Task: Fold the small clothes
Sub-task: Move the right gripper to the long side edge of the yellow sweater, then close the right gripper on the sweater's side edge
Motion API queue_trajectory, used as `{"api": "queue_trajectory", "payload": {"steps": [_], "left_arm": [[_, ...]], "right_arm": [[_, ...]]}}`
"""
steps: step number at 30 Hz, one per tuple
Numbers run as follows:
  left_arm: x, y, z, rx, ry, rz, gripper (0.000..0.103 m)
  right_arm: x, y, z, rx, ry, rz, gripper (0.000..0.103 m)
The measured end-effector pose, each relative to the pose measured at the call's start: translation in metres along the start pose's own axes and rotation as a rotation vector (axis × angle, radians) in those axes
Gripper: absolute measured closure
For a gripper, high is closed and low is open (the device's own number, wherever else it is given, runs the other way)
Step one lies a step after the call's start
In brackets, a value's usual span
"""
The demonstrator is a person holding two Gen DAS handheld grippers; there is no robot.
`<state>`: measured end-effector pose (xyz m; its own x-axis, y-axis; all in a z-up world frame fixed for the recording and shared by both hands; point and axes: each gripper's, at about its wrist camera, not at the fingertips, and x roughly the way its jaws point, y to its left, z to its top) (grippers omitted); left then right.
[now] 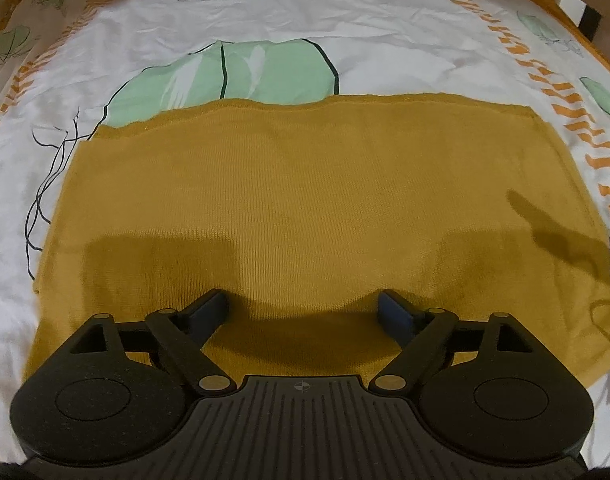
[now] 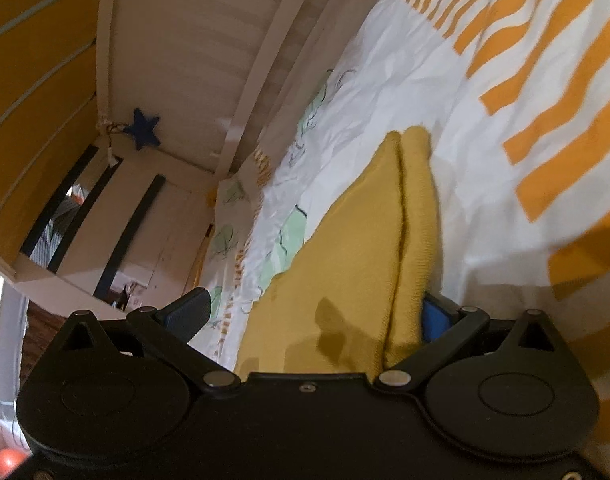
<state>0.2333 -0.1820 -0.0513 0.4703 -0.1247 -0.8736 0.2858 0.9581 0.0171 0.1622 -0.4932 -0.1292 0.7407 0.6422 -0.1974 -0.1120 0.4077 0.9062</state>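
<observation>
- Mustard garment (image 1: 305,208) is laid flat on the bedsheet (image 1: 265,20), just ahead of and under the left gripper (image 1: 303,308); 1 fold is judged done, more left.
- Left gripper: jaws spread wide, nothing pinched, held over the cloth.
- Right gripper (image 2: 317,312): jaws spread, garment's doubled edge between them; pad contact can't be told.

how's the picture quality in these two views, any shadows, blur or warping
Left wrist view: sharp, with fisheye bending at the edges; the left gripper casts dark shadows on the mustard garment. Right wrist view: tilted and softer, the striped bedsheet slightly blurred; a shadow falls on the garment near the right gripper.
</observation>
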Motion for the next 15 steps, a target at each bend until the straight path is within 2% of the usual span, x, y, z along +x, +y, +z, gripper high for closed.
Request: {"api": "queue_trajectory", "payload": {"steps": [7,11,13,15], "left_arm": [[0.0,0.002,-0.003,-0.02,-0.019,-0.007,0.012],[-0.001,0.006,-0.004,-0.032,-0.038,-0.023,0.012],[-0.003,0.011,-0.004,-0.032,-0.041,-0.05,0.013],[-0.009,0.02,-0.003,-0.047,-0.044,-0.081,0.024]], "right_arm": [[0.016,0.003,0.007,-0.015,0.051,0.017,0.0],[0.021,0.007,0.007,-0.04,0.073,-0.011,0.001],[0.023,0.011,0.006,-0.065,0.09,-0.045,0.004],[0.025,0.013,0.005,-0.083,0.107,-0.083,0.012]]}}
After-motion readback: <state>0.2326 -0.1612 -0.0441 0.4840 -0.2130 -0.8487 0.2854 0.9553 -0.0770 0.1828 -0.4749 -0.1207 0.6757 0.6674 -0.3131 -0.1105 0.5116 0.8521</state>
